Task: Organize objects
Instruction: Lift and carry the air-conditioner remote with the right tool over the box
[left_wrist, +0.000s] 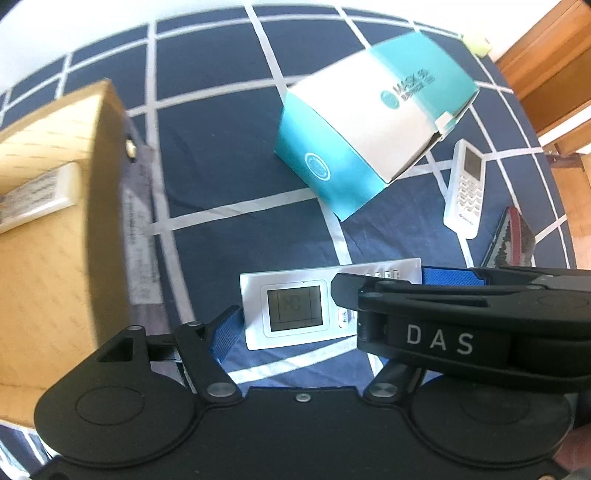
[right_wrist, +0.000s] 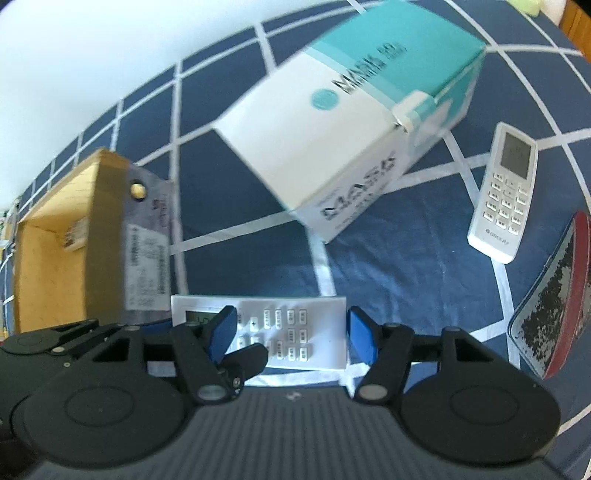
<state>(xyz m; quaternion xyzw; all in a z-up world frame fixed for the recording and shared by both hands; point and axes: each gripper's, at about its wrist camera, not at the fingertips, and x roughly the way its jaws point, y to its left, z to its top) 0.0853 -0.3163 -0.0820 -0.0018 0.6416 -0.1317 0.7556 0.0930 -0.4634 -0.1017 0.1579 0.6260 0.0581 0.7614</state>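
A white remote with a display (left_wrist: 295, 310) lies flat on the blue checked cloth. Both grippers hover over it. My left gripper (left_wrist: 332, 310) is open, its blue pads at the remote's two ends. My right gripper (right_wrist: 291, 332) is open, its blue pads (right_wrist: 360, 338) on either side of the remote's keypad (right_wrist: 288, 334). The right gripper's black arm crosses the left wrist view over the remote's button end. A second white remote (right_wrist: 504, 192) lies at the right, also seen in the left wrist view (left_wrist: 465, 188).
An open cardboard box (left_wrist: 55, 221) stands at the left with a white item inside; it also shows in the right wrist view (right_wrist: 70, 240). A teal-and-white mask box (right_wrist: 351, 110) sits behind the remote. A red-edged pouch (right_wrist: 554, 299) lies at the right.
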